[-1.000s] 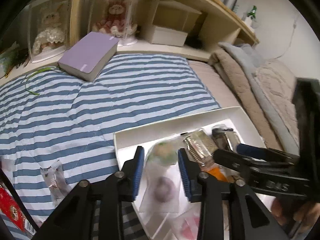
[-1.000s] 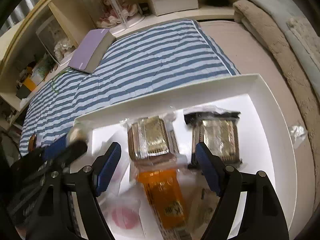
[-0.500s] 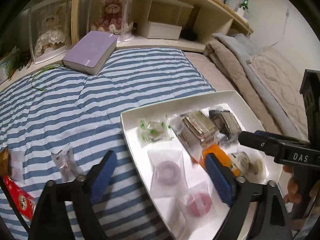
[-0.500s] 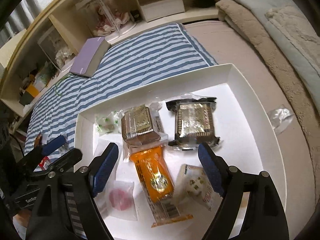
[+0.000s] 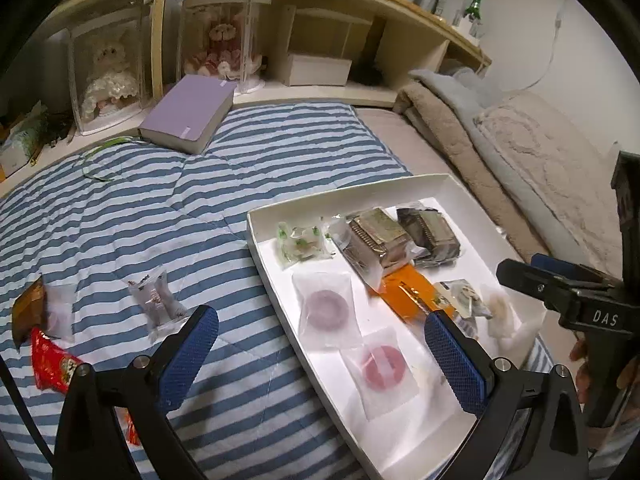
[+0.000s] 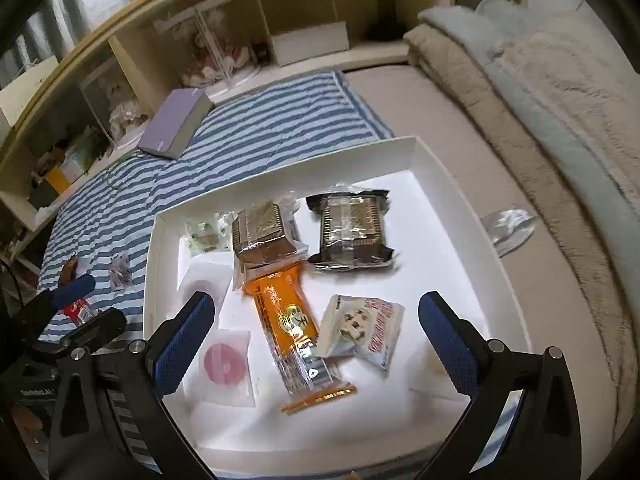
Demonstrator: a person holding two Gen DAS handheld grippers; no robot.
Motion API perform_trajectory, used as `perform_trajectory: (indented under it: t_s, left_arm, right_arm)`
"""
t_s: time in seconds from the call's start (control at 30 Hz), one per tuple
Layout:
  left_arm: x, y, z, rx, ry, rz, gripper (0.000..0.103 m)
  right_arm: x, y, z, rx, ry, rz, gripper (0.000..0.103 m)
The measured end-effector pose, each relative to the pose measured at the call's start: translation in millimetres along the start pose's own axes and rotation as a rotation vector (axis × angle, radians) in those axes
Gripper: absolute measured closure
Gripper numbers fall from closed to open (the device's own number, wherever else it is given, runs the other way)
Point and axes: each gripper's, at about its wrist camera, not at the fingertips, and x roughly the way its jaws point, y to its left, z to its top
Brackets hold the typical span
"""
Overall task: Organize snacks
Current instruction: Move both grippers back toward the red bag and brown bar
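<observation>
Left wrist view: left gripper (image 5: 320, 344) has just been opening and stands released, nothing between its pads, above the white tray's (image 5: 340, 194) near edge. Right gripper (image 6: 316, 332), likewise just opened and empty, hangs over the orange packet (image 6: 288, 316). Most snacks lie in the tray, judged sorted; a clear-wrapped candy (image 5: 154, 300) and red packet (image 5: 52, 364) remain on the striped quilt (image 5: 160, 208), well apart, probably next.
</observation>
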Motion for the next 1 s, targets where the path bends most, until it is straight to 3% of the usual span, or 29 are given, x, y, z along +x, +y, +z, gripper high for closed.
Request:
perform_trajectory:
  t_s: [0.33, 1.0]
  left_arm:
    - [-57.0, -4.7, -6.2, 0.002, -0.034, -0.014, 0.0]
    - [-176.1, 14.6, -27.5, 0.035, -0.133, 0.009, 0.0]
  right_arm:
    - [-44.5, 13.3, -14.1, -0.039, -0.065, -0.064, 0.0]
    - [-131.5, 55.7, -39.0, -0.056, -0.183, -0.096, 0.0]
